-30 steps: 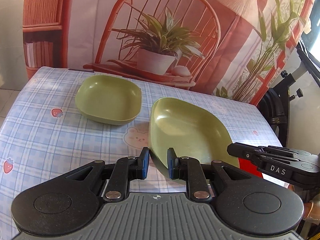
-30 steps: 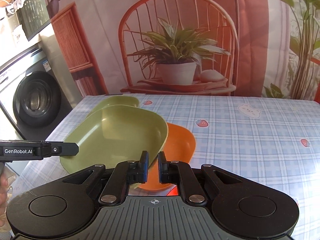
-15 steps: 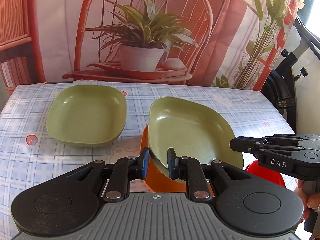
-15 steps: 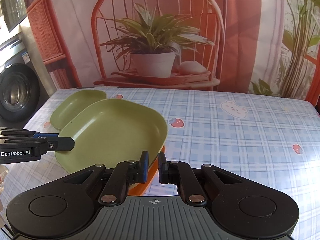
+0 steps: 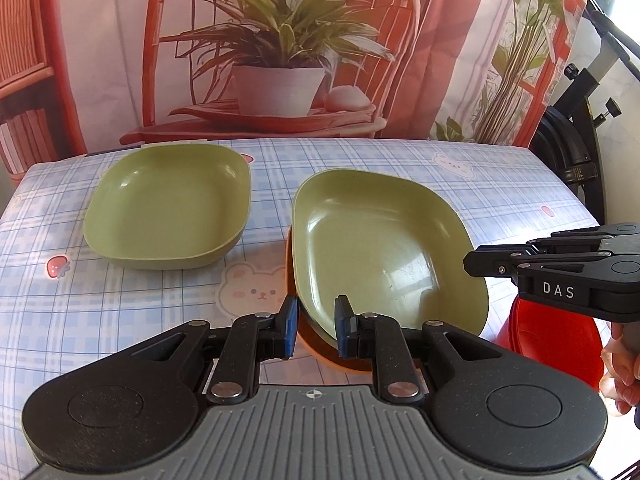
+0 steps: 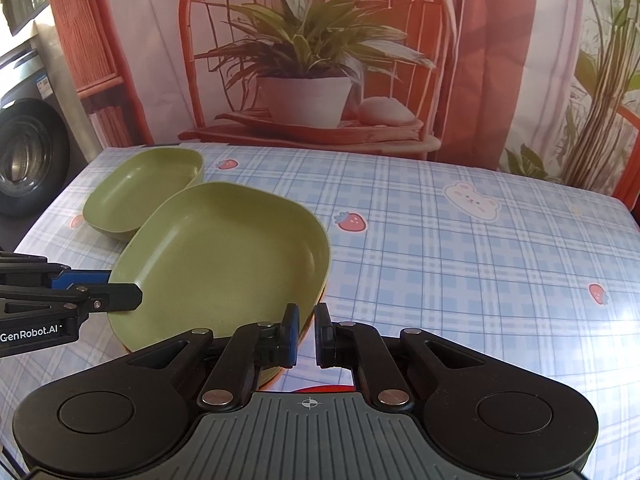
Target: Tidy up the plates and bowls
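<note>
My left gripper [image 5: 316, 326] is shut on the near rim of a green square plate [image 5: 380, 248], which lies on an orange plate [image 5: 320, 350] on the table. A second green plate [image 5: 168, 206] rests on the table to the left. My right gripper [image 6: 307, 334] has its jaws a narrow gap apart with nothing between them, just right of the held green plate [image 6: 216, 260]. The orange plate shows as a thin edge [image 6: 308, 326] under it. The second green plate [image 6: 140, 192] lies at the far left. The left gripper [image 6: 128, 296] also shows there.
The table [image 6: 460, 264] has a blue checked cloth with bears and strawberries. A red object [image 5: 556, 344] sits low at the right, off the table's near edge. A printed backdrop hangs behind. A washing machine [image 6: 28, 156] stands left; black exercise equipment [image 5: 572, 136] stands right.
The held green plate has come down onto the orange plate, covering most of it. Both grippers' views have shifted forward and lower toward the table.
</note>
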